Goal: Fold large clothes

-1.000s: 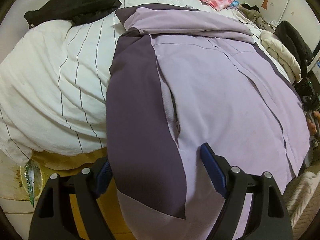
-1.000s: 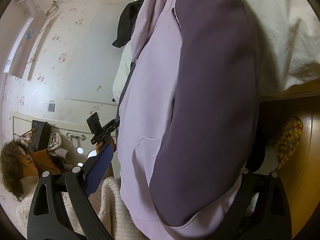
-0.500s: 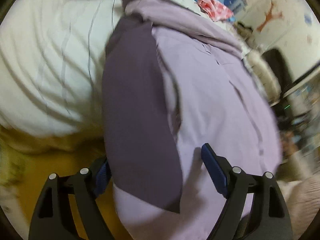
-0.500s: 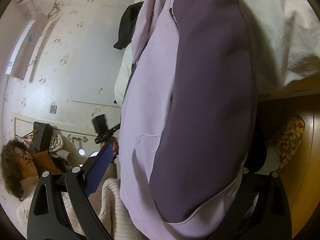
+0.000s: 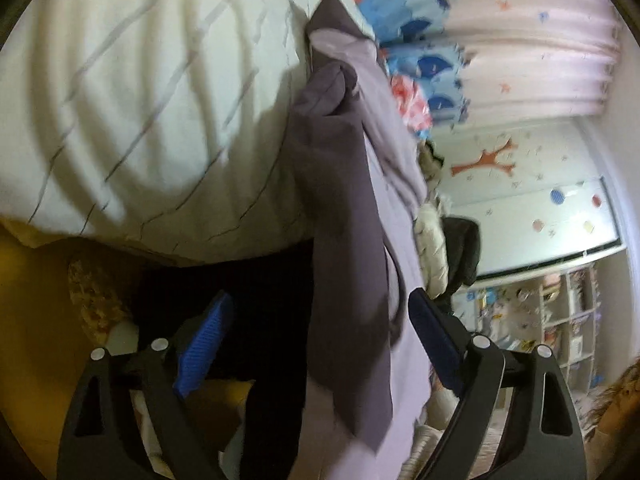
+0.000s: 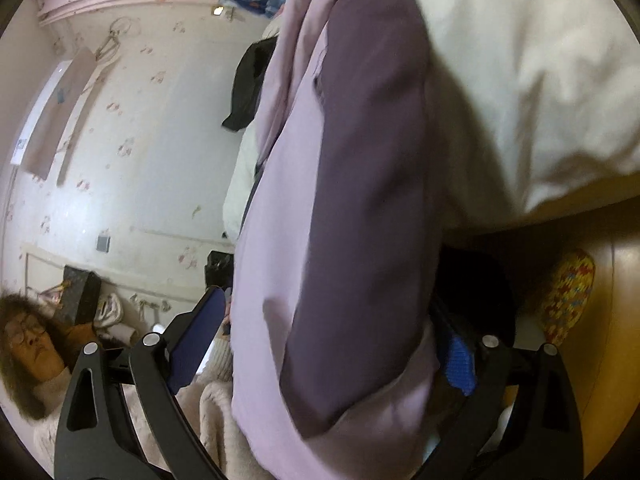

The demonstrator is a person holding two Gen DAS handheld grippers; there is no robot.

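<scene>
Lilac and plum fabric fills both views: the jacket [image 5: 352,264] lies on the bed's striped white duvet [image 5: 132,120], with its lower end hanging over the bed edge toward the yellow floor [image 5: 28,320].

Step in hand, as judged: taking up the hanging hem at two points so the lower part can be folded up onto the body of the garment. To do it well, each gripper should close on the full thickness of the hem, both layers, near the outer corners and level with each other; then both should lift together and carry the edge flat over the bed, so the dark side panel does not twist or slide off.

Left gripper [image 5: 320,340]: jaws wide apart and just opened further. The cloth hangs between them, close against the right pad [image 5: 432,336] and clear of the left one. Not gripping.

Right gripper [image 6: 336,348]: jaws also stand wide, with the hem of the jacket [image 6: 352,220] bulked between them. The left pad [image 6: 200,332] sits just beside the lilac edge; the far pad is mostly hidden behind cloth. Whether the pads press on the fabric cannot be told.

A patterned slipper [image 6: 568,292] lies on the floor nearby.
</scene>
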